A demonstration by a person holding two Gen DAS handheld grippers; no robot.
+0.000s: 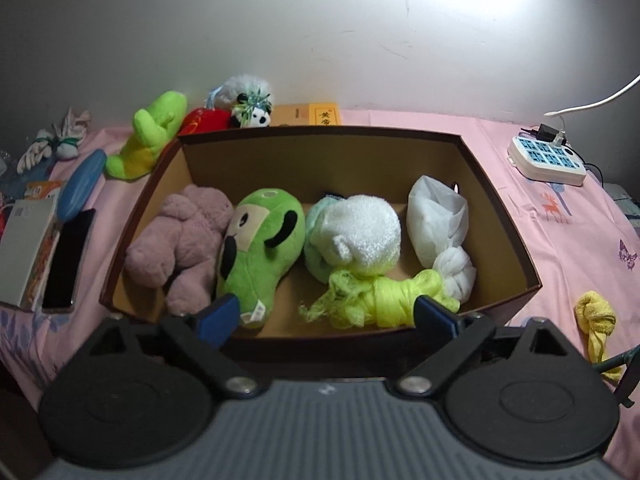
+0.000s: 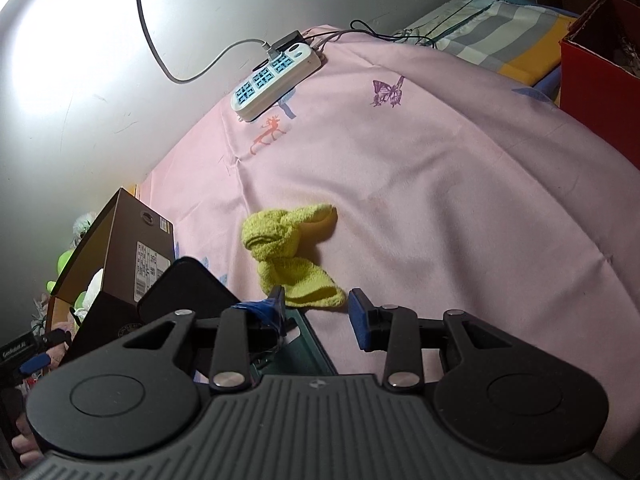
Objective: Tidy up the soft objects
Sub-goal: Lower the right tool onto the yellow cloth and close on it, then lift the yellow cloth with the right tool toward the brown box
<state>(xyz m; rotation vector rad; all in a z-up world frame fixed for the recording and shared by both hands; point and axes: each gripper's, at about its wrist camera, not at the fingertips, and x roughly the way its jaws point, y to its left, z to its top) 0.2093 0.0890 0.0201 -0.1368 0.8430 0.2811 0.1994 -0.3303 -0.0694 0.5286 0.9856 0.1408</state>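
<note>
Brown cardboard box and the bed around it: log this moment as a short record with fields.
container: open brown cardboard box on pink printed bedsheet
inside, left to right: mauve plush bear; green plush toy with black patches; white fluffy bundle; white knotted plastic bag
inside, front: neon yellow-green knotted mesh cloth
still outside: yellow knotted terry towel, on the sheet to the box's right
left tool: open, empty, at box's near edge
right tool: open, empty, just short of the towel
nearby: white power strip
</note>
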